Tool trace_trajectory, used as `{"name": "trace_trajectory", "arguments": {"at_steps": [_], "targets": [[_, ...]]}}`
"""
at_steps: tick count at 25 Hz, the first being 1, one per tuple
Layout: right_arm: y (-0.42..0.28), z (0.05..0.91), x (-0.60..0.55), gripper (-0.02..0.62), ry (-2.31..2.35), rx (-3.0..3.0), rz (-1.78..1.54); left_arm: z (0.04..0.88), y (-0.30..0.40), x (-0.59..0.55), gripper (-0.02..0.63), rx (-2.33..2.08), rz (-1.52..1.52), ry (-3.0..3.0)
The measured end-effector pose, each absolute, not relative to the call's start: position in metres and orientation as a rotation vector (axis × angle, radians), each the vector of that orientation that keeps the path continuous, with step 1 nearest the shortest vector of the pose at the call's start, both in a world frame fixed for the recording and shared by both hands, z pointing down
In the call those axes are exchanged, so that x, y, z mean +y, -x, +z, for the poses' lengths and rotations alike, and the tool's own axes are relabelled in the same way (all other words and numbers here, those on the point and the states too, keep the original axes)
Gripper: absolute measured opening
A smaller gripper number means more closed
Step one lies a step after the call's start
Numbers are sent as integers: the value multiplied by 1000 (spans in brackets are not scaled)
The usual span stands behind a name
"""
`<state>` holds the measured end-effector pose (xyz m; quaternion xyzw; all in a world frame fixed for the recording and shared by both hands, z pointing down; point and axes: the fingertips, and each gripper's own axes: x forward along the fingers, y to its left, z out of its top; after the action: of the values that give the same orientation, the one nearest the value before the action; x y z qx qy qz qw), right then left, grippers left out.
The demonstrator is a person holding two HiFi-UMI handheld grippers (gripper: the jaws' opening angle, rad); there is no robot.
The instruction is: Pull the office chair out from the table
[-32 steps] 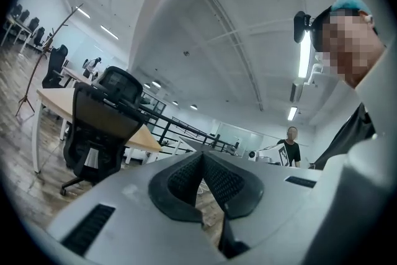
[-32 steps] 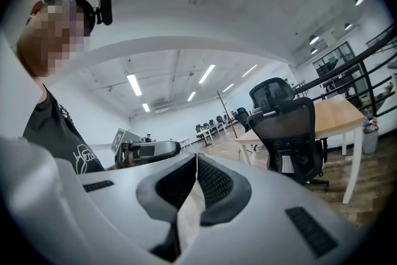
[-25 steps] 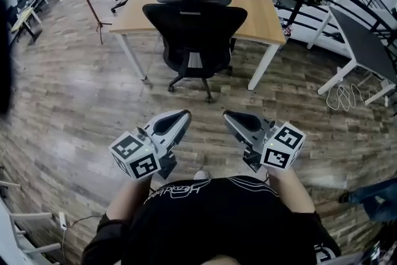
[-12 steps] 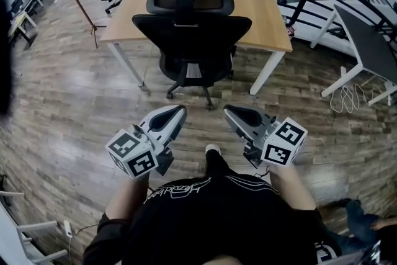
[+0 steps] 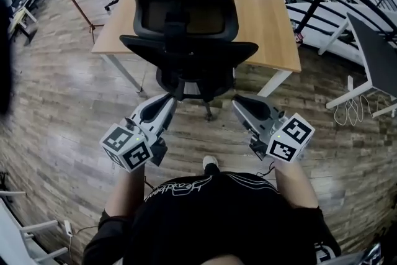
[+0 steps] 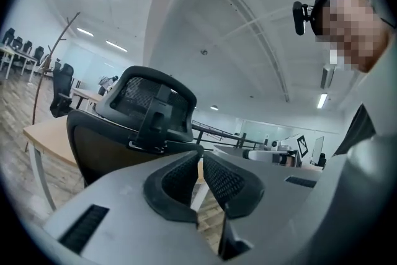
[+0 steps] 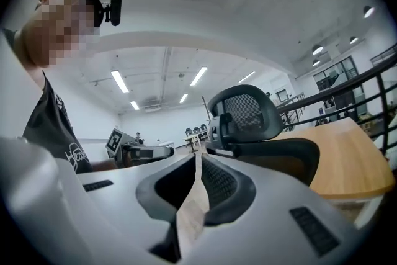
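Office chair (image 5: 189, 49) nearer | wooden table (image 5: 273, 15) behind | plank floor (image 5: 62, 102), seemingly glossy

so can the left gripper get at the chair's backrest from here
Probably yes. The left gripper points toward the office chair's backrest from just short of it, and nothing stands between them. Its jaws are shut, though, so they would need to open before gripping.
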<state>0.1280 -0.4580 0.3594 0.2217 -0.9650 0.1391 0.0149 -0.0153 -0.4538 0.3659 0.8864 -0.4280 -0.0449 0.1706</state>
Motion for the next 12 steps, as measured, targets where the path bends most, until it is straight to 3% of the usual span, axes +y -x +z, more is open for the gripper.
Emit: {"name": "trace_trajectory", "arguments": {"at_steps": [4,10,12], "targets": [[-144,372,-508,43,-751,-2927,294,372,39,-498,24,-1342,-103,-2482],[-167,390,-566,46,-872,-2748,86,375,64,-536,154,-1409,-24,-2483],[-171,393,-579,76,-905,-2695,44,380,73,-545,202,-1425,68,-2508]]}}
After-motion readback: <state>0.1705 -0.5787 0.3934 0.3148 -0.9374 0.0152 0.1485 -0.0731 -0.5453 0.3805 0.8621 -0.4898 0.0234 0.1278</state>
